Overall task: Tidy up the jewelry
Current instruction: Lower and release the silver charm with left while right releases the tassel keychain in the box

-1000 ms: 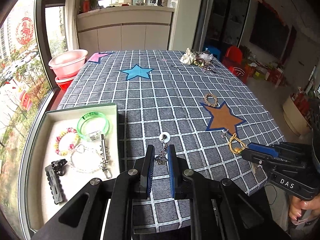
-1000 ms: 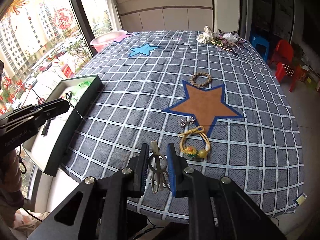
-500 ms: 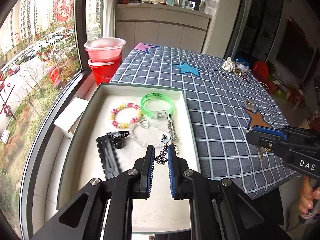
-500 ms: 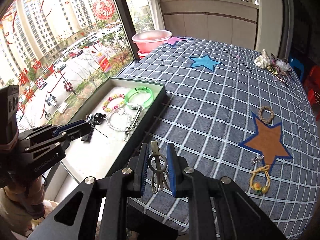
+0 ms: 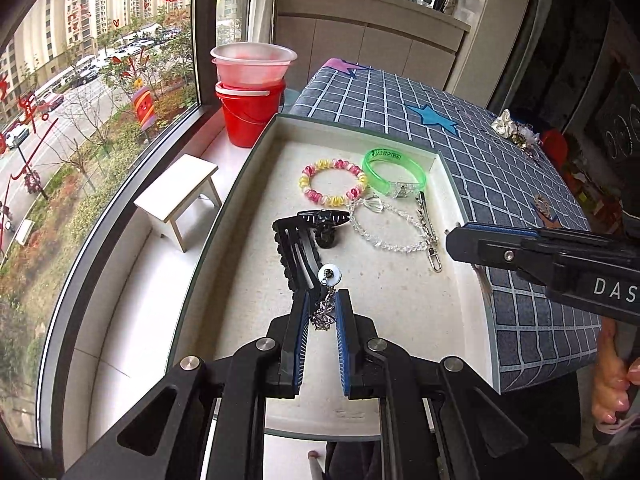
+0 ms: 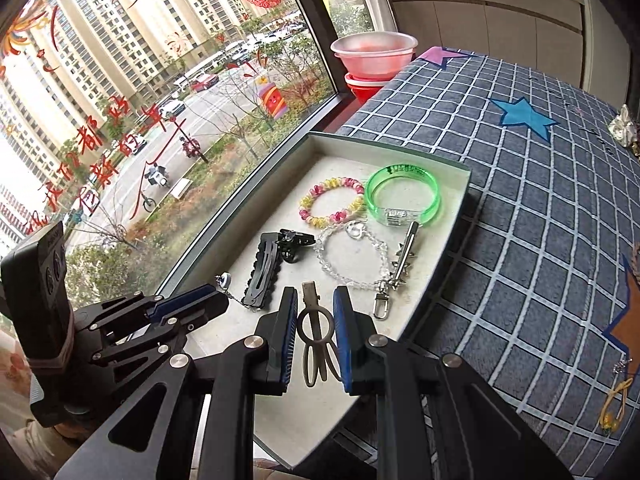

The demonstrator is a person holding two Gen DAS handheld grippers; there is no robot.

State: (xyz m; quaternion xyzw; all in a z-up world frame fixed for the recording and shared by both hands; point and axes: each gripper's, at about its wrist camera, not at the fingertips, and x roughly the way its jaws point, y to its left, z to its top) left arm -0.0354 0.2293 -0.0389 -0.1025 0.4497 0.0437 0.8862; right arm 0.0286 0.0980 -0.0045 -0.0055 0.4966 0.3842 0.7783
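Note:
A white-lined tray (image 5: 400,320) (image 6: 320,420) lies at the table's window edge. It holds a pink-and-yellow bead bracelet (image 5: 334,182), a green bangle (image 5: 394,170), a clear crystal bracelet (image 5: 384,228), black hair clips (image 5: 296,252) and a silver bar clip (image 6: 404,256). My left gripper (image 5: 323,300) is shut on a silver chain earring with a white disc (image 5: 330,276), hanging over the tray beside the black clips. Over the tray's near part, my right gripper (image 6: 316,294) is shut on a bronze hair clip (image 6: 314,328).
The table wears a grey checked cloth (image 6: 520,200) with star patches. A yellow cord charm (image 6: 616,404) lies near the brown star, and a heap of jewelry (image 5: 516,132) at the far end. A red bucket with pink basins (image 5: 252,92) and a white stool (image 5: 180,196) stand by the window.
Both grippers have swung left from over the checked cloth to over the tray, each still carrying its piece. The left gripper has sunk closer to the tray floor.

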